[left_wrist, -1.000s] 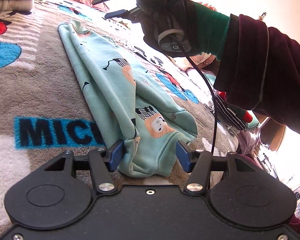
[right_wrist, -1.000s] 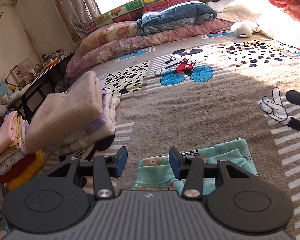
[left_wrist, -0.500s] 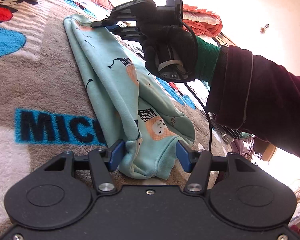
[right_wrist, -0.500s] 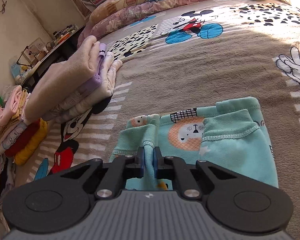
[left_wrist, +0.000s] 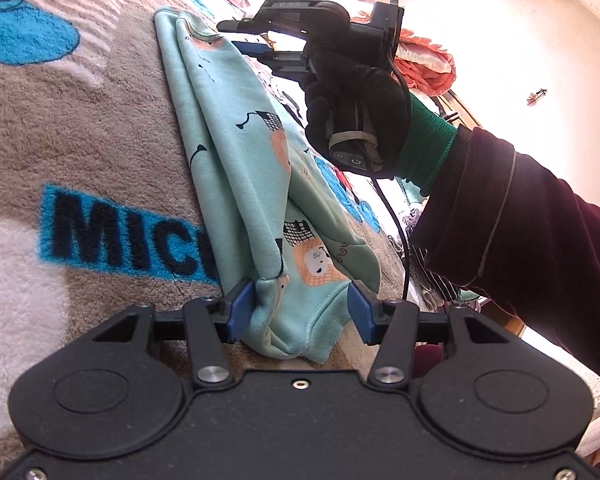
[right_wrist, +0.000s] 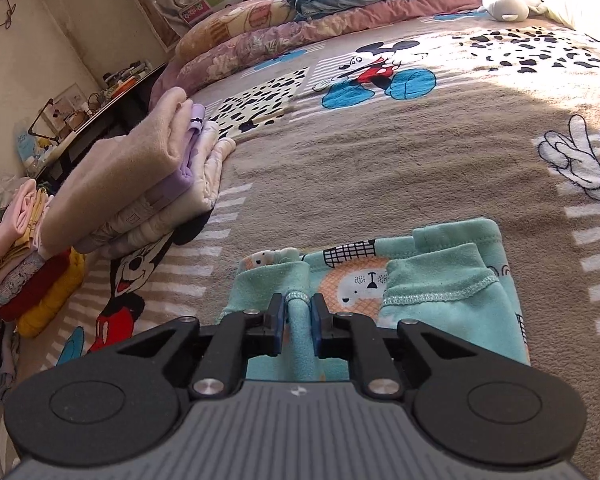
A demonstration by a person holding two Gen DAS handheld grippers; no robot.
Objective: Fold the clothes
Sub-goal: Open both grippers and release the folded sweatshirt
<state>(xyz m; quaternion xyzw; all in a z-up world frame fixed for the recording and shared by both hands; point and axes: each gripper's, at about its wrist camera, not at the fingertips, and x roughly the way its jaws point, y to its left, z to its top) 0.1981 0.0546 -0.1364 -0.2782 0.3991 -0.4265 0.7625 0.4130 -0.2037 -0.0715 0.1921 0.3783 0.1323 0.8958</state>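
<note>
While the mint garment point(left_wrist: 236, 168) lies lengthwise on the bed blanket point(right_wrist: 380, 160), right gripper point(right_wrist: 298, 322) pinches its far hem; left gripper point(left_wrist: 300, 312) straddles its near end, unclenched. Clamp before lifting evenly.

Bright sunlight, blown-out wall point(left_wrist: 500, 40), shadow across blanket point(right_wrist: 380, 152), fisheye bending at edges, sharp focus

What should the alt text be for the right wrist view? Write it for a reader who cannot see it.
The right claw is shut on a fold of a mint printed garment lying on a brown cartoon-mouse blanket. A stack of folded clothes sits to the left, with pillows beyond.
</note>
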